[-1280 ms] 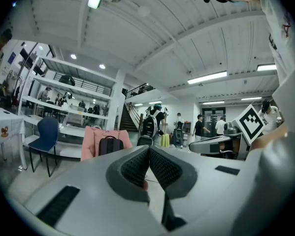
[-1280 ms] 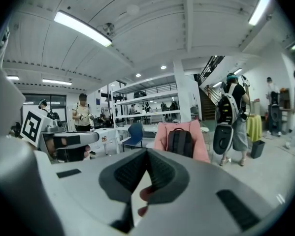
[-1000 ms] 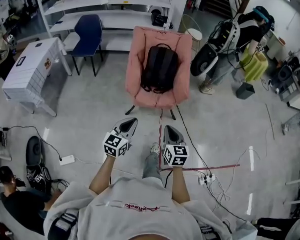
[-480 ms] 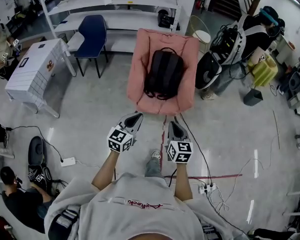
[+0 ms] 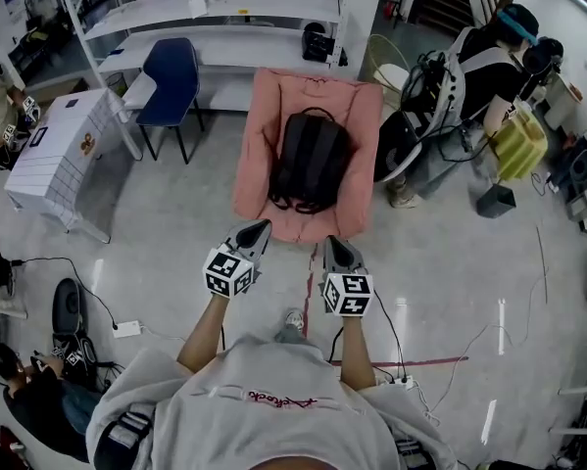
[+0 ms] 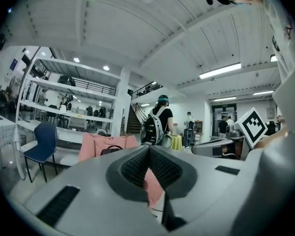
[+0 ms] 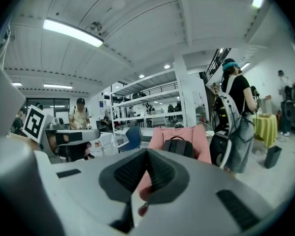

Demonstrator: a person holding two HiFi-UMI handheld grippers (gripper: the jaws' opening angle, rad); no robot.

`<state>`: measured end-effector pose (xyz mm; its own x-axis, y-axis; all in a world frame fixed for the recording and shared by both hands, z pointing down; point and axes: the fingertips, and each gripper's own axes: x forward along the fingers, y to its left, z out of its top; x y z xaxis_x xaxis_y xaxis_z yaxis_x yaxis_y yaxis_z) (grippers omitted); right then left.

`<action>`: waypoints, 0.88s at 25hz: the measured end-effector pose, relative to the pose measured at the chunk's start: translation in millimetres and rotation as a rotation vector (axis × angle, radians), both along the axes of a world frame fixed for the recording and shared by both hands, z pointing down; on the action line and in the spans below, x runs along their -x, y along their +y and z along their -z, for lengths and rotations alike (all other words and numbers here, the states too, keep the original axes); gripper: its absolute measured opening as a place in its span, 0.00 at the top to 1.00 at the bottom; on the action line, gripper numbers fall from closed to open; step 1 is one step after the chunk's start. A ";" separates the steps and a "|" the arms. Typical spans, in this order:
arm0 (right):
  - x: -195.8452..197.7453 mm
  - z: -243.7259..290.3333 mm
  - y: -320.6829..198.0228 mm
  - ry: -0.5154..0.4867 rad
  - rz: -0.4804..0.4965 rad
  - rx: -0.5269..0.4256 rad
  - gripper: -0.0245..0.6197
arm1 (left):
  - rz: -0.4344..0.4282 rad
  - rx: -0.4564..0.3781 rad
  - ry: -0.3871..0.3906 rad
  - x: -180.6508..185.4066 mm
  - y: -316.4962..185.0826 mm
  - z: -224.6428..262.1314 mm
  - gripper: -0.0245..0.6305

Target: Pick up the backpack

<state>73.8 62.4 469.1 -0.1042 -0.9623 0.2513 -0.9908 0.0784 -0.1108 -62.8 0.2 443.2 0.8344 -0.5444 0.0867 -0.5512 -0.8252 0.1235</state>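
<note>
Black fabric backpack (image 5: 311, 161) stands on the seat of a pink upholstered armchair (image 5: 360, 116), leaning on the backrest, top handle uppermost. Left gripper (image 5: 256, 229) and right gripper (image 5: 330, 246) are side by side above the grey floor (image 5: 166, 213), near the armchair's front edge, pointing at it. Jaws of both are pressed together, nothing between them. Neither touches the backpack. A dark blue chair (image 5: 171, 71) stands left of the armchair.

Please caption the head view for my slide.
Shut and empty, the left gripper and right gripper point toward a black backpack on a pink armchair.
</note>
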 end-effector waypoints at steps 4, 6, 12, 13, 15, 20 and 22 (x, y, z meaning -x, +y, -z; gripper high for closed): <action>-33.5 -0.3 -29.1 -0.001 0.005 0.012 0.93 | 0.005 0.009 -0.007 -31.0 -32.2 -1.2 0.95; -50.1 -0.9 -40.9 -0.002 0.007 0.015 0.93 | 0.002 0.007 -0.012 -49.1 -44.3 -2.0 0.95; -79.8 -8.8 -75.1 -0.004 0.038 0.028 0.93 | 0.014 0.011 -0.025 -82.8 -73.3 -10.1 0.95; -83.4 -10.2 -78.6 -0.003 0.043 0.031 0.93 | 0.017 0.016 -0.026 -86.7 -76.5 -12.5 0.95; -90.0 -12.9 -84.9 -0.004 0.048 0.035 0.93 | 0.020 0.023 -0.029 -93.4 -82.3 -15.8 0.95; -98.5 -25.0 -93.9 -0.030 0.045 0.054 0.93 | 0.013 0.041 -0.048 -104.5 -90.6 -25.4 0.95; -98.2 -30.2 -97.4 -0.042 0.049 0.060 0.93 | 0.017 0.045 -0.052 -106.8 -95.2 -28.7 0.95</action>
